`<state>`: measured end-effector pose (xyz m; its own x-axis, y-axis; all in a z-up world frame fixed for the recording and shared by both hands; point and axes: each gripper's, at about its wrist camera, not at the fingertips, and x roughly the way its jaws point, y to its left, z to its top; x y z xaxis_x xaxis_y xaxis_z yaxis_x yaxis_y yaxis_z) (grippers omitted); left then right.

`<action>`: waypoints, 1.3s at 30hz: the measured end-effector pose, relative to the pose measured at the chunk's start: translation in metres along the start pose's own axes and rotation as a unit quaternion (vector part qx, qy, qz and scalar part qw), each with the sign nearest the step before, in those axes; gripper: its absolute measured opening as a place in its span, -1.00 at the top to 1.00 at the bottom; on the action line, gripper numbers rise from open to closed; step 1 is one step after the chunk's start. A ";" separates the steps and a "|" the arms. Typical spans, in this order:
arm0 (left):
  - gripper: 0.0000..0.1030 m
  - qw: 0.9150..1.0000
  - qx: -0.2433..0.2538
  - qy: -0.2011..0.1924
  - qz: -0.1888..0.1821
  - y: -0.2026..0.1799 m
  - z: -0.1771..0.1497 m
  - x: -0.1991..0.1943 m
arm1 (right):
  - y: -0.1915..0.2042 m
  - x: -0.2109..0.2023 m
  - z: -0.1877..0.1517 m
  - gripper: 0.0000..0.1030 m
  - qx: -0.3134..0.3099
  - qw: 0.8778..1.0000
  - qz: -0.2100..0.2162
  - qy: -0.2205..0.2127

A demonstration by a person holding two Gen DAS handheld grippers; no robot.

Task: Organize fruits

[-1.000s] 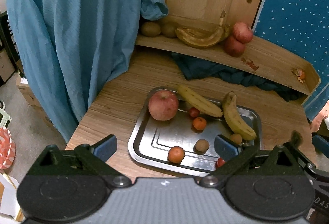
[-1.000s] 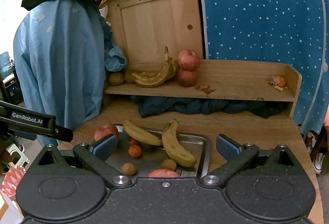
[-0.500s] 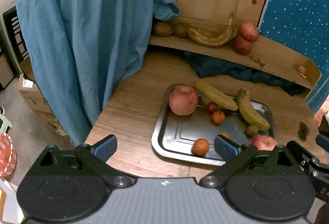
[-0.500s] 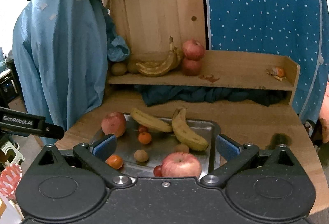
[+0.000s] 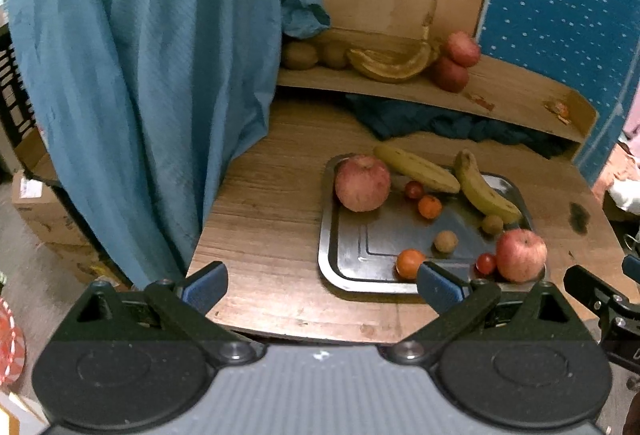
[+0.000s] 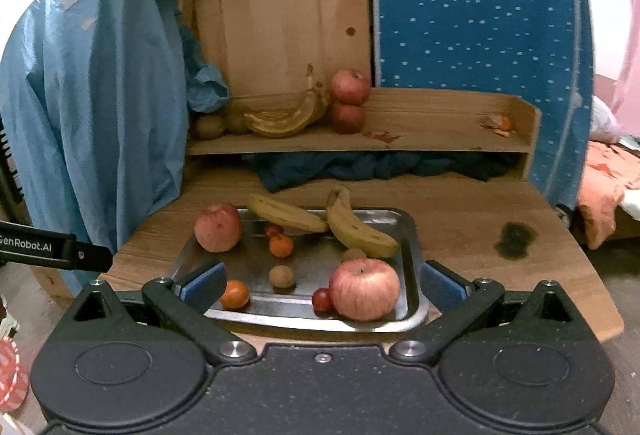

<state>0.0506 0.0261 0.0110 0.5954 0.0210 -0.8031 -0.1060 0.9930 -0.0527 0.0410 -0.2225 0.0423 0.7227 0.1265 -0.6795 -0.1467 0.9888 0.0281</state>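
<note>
Right wrist view: right gripper (image 6: 320, 285) hangs spread and empty over the metal tray (image 6: 414, 235), an apple (image 6: 364, 289) centred between its blue fingers, likely the next pick. Bananas (image 6: 360, 229) lie at twelve o'clock. Left gripper (image 5: 320, 287) also gapes empty.

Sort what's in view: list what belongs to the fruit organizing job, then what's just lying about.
Job: metal tray; two apples; two bananas; small oranges; shelf fruit.

Lying about: light blue cloth; dark cloth under shelf; peel scraps.
</note>
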 end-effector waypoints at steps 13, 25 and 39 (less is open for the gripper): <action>-0.99 0.998 0.033 -0.032 -0.031 0.005 -0.020 -0.013 | 0.014 -0.027 -0.016 -0.98 0.005 0.999 -0.033 -0.031; -0.99 0.998 0.037 -0.037 -0.034 0.012 -0.031 -0.022 | 0.016 -0.033 -0.026 -0.98 0.002 0.999 -0.030 -0.022; -0.99 0.998 0.043 -0.027 -0.035 0.007 -0.035 -0.024 | 0.014 -0.034 -0.030 -0.98 0.002 1.000 -0.026 -0.011</action>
<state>0.0078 0.0284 0.0092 0.6407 -0.0451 -0.7665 0.0050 0.9985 -0.0546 -0.0058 -0.2151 0.0437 0.7439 0.0772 -0.6638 -0.1064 0.9943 -0.0036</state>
